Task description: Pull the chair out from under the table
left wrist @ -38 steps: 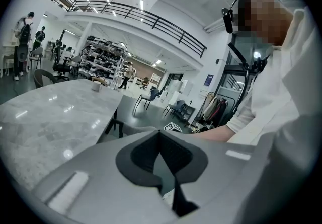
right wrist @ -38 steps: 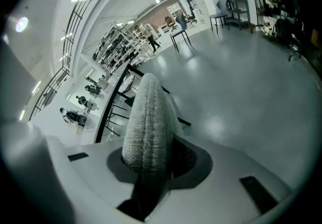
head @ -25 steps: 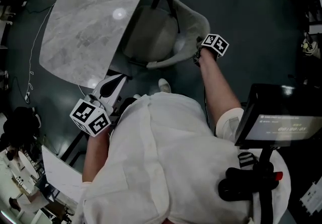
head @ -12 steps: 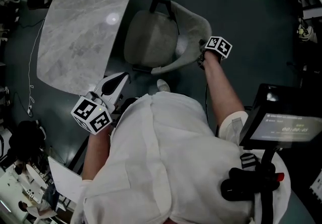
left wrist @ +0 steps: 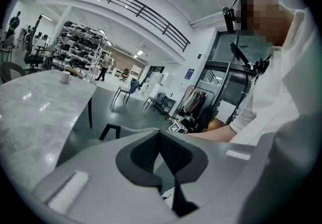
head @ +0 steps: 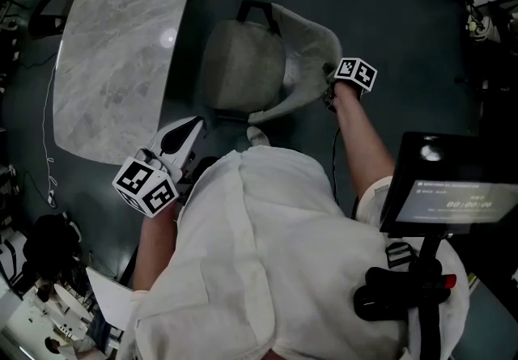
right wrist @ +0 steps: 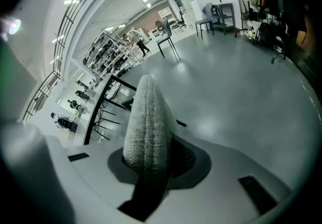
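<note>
Right gripper [head: 327,96] clamped on padded backrest [right wrist: 147,127] of chair [head: 243,67], seat just beside table [head: 121,51]; left gripper [head: 188,130] closed, empty; chair probably light, soft upholstery over stiff shell.

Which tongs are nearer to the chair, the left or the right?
Right. The right tongs grip the chair by its backrest edge; the left tongs hover beside the table, apart from the chair.
</note>
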